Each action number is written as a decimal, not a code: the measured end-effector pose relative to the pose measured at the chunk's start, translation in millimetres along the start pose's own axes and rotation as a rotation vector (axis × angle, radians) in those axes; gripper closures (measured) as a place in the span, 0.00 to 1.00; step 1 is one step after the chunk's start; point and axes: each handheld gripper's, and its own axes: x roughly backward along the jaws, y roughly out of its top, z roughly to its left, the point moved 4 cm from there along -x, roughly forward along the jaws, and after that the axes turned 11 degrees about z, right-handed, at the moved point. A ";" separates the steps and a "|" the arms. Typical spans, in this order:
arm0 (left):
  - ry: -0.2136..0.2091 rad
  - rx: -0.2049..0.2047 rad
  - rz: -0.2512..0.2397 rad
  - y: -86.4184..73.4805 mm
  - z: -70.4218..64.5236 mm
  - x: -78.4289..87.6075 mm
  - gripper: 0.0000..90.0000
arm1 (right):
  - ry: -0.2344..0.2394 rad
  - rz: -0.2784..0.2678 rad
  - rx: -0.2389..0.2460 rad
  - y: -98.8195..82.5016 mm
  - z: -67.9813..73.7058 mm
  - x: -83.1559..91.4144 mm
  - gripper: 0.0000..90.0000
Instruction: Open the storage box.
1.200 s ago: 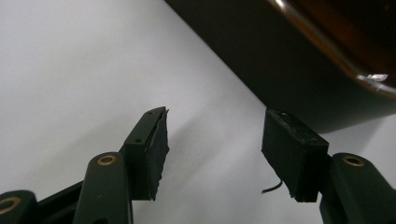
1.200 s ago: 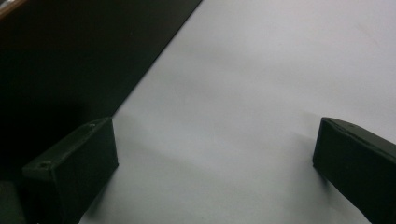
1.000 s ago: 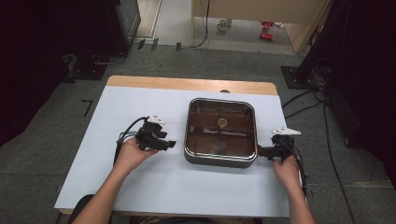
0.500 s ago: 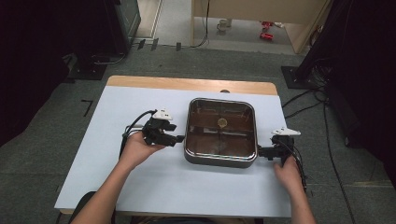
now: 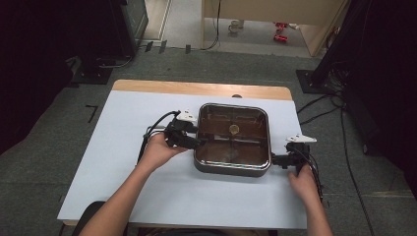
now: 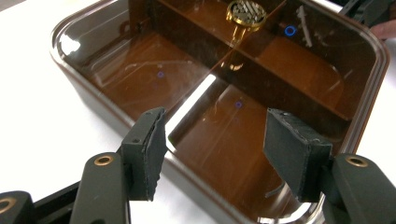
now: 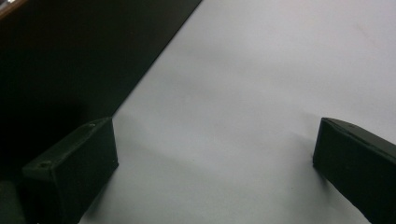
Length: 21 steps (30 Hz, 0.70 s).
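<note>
Centre of the high view, on the white table: square brown box with a clear lid, cross dividers inside, and a small gold vent at mid-lid. Left gripper sits at the box's left rim, jaws apart and just been opening, poised over the lid's edge in the left gripper view with nothing pinched between the pads. Right gripper lies low at the box's lower right corner, jaws wide apart on bare table beside the dark wall.
</note>
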 end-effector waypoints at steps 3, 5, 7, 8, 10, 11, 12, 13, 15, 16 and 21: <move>-0.004 -0.008 -0.003 6.6 -1.1 -3.7 0.44 | -0.001 0.000 0.000 0.0 0.0 0.0 0.00; 0.001 -0.018 -0.001 11.5 -2.0 -6.6 0.44 | 0.000 0.000 0.000 0.0 0.0 0.0 0.00; -0.004 -0.021 -0.004 16.7 -3.3 -9.9 0.44 | 0.000 0.000 0.002 0.0 -0.1 0.0 0.00; -0.004 -0.025 -0.007 19.0 -3.8 -11.5 0.44 | 0.000 0.000 0.003 -0.1 -0.2 0.0 0.00; -0.008 -0.031 -0.011 23.6 -5.6 -15.6 0.44 | 0.000 0.001 0.001 -0.1 0.0 0.0 0.00; -0.008 -0.034 -0.009 24.8 -6.1 -17.2 0.44 | 0.000 0.001 0.000 0.0 0.0 0.1 0.00; -0.007 -0.037 -0.006 26.3 -7.0 -19.1 0.43 | 0.000 0.001 0.000 -0.1 0.0 0.1 0.00; -0.007 -0.041 -0.007 27.8 -8.0 -20.9 0.43 | 0.000 0.001 0.000 -0.1 0.0 0.1 0.00; -0.010 -0.052 -0.007 30.5 -9.3 -24.0 0.43 | -0.001 -0.001 0.001 0.0 0.0 0.0 0.00; -0.008 -0.056 -0.009 31.9 -9.8 -25.7 0.43 | -0.001 -0.001 0.002 0.0 0.0 0.0 0.00; -0.014 -0.070 -0.019 39.6 -11.4 -34.7 0.44 | -0.001 -0.001 0.003 0.0 -0.2 -0.1 0.00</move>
